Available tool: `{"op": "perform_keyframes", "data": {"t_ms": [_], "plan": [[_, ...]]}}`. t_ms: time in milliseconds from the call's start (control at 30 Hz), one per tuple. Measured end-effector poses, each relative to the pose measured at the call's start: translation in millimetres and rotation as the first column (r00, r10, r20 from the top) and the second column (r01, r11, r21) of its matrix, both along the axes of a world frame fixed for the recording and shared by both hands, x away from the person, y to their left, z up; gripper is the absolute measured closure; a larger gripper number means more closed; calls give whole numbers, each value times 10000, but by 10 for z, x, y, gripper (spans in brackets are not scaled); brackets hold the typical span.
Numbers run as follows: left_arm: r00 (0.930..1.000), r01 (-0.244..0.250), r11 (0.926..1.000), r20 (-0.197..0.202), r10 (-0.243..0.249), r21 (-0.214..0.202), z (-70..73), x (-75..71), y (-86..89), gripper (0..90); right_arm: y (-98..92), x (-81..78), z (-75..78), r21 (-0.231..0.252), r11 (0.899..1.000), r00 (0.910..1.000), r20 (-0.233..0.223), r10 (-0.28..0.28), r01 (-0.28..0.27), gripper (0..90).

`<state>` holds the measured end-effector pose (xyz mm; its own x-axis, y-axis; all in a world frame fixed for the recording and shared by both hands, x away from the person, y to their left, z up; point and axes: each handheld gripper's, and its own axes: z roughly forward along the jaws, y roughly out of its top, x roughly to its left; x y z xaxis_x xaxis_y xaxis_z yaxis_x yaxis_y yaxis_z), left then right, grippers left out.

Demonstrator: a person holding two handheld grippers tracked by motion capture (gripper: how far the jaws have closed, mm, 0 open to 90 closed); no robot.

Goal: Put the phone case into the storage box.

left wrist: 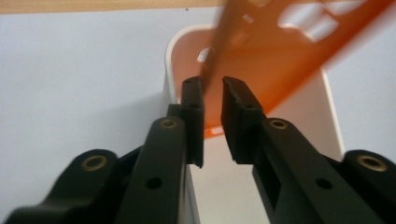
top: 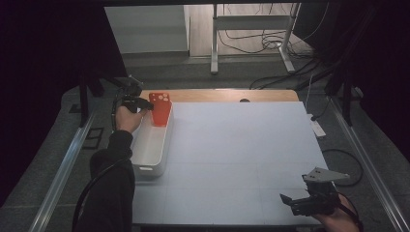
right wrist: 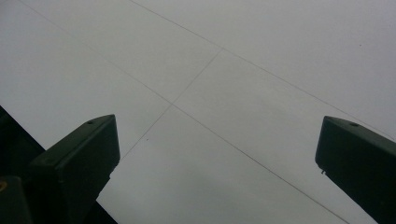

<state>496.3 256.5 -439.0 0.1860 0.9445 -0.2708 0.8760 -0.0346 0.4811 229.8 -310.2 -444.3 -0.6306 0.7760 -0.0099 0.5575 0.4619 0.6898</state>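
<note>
Dropping orange plate (left wrist: 285,51) into white bin's (top: 151,145) far end. Left gripper (left wrist: 212,84) slightly parted, plate edge loose between. Right gripper (right wrist: 217,140) wide, empty. Next: I back off.

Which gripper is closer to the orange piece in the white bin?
Left. The left gripper straddles the orange piece at the bin's far end; the right gripper sits across the table.
</note>
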Motion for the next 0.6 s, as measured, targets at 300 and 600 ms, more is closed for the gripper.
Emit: {"op": "perform_keyframes", "data": {"t_ms": [300, 600], "plan": [[9986, 372, 9993, 380, -375, 86, 45, -37, -9, 652, -4, -1, 1, 58, 10000, 10000, 10, -11, 11, 0], [9894, 977, 9952, 1069, -981, 89, 100, -96, 6, 484, -5, -1, 2, 65, 10000, 10000, 12, -19, 19, 0]]}}
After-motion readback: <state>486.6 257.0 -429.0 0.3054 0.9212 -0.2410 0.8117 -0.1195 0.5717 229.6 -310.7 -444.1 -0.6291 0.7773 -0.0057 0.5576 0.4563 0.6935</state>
